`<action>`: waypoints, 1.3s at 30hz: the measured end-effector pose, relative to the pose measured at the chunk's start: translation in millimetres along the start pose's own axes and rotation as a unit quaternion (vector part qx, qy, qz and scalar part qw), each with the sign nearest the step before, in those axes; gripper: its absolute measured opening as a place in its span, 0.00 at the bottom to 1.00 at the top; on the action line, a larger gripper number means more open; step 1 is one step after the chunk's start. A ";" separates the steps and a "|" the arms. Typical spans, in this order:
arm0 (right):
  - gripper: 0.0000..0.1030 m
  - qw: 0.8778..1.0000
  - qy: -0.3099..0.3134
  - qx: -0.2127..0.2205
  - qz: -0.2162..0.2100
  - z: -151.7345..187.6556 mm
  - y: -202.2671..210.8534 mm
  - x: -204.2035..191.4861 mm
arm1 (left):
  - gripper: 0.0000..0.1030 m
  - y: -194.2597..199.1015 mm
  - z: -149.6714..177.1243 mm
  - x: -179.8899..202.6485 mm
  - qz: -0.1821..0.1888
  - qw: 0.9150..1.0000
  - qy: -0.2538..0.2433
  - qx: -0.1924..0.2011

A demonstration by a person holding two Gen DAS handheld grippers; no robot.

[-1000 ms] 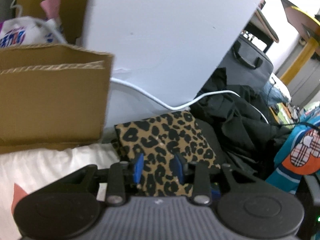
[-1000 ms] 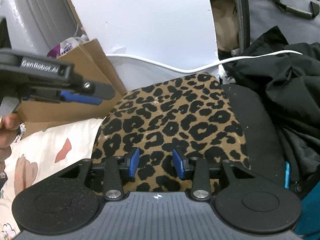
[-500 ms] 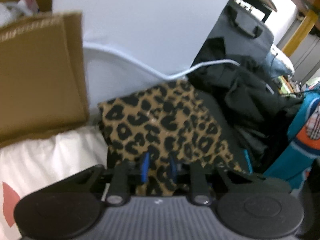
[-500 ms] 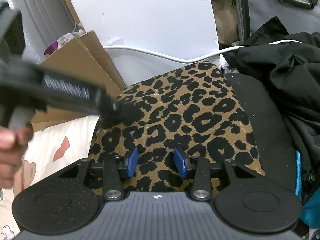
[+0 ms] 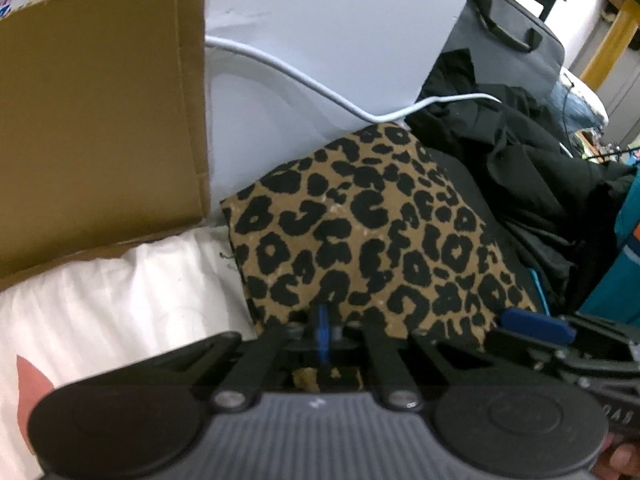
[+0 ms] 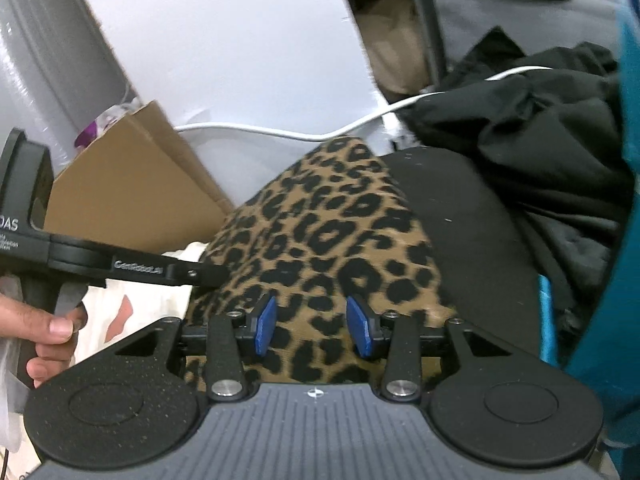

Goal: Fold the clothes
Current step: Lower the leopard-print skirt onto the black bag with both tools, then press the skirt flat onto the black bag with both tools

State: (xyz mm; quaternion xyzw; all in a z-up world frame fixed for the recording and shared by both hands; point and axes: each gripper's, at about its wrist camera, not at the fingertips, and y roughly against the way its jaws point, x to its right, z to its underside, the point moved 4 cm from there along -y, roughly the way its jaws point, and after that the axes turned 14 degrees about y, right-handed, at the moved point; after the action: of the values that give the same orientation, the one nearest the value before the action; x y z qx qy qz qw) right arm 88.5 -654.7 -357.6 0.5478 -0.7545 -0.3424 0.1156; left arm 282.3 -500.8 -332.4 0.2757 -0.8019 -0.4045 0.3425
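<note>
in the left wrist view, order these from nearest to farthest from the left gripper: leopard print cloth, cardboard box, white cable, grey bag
1. leopard print cloth: right at the left gripper, whose pads are shut on its near edge.
2. cardboard box: up and to the left, beside the cloth.
3. white cable: behind the cloth, along the white panel.
4. grey bag: far upper right, behind the black clothes.

A lived-in home, likely a bedroom. Ahead of the tool a cardboard box [image 5: 100, 120] leans by a white board [image 5: 320, 32], with a white cable [image 5: 304, 80] trailing across; black clothes [image 5: 520, 168] and a grey bag [image 5: 516, 44] pile to its right, white bedding [image 5: 120, 300] to its left.
</note>
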 end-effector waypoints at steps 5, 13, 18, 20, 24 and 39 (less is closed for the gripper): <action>0.44 1.000 -0.024 -0.012 0.007 12.1 3.9 11.0 | 0.03 16.0 -1.0 9.7 -0.023 0.998 -0.050 0.017; 0.44 0.999 -0.043 0.008 0.020 13.3 28.3 22.0 | 0.10 52.1 -19.8 14.2 -0.006 0.997 -0.061 0.047; 0.44 0.997 -0.067 0.017 0.028 17.9 36.6 34.5 | 0.16 55.7 -21.5 29.1 0.029 0.997 -0.056 0.052; 0.44 0.997 -0.070 0.014 0.026 20.4 34.1 34.3 | 0.18 50.9 -16.2 37.2 0.044 0.996 -0.061 0.046; 0.44 0.998 -0.053 0.007 0.016 23.5 27.0 23.4 | 0.19 32.5 6.3 44.2 0.049 0.996 -0.069 0.025; 0.43 0.997 0.036 -0.044 0.044 66.1 43.9 9.6 | 0.22 31.1 45.1 39.7 0.042 0.995 -0.084 0.019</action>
State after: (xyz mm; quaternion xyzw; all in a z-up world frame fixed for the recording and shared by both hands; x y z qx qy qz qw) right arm 15.8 -630.4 -380.1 0.5204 -0.7573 -0.3504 0.1814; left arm 218.0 -492.4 -313.2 0.2135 -0.8462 -0.3964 0.2850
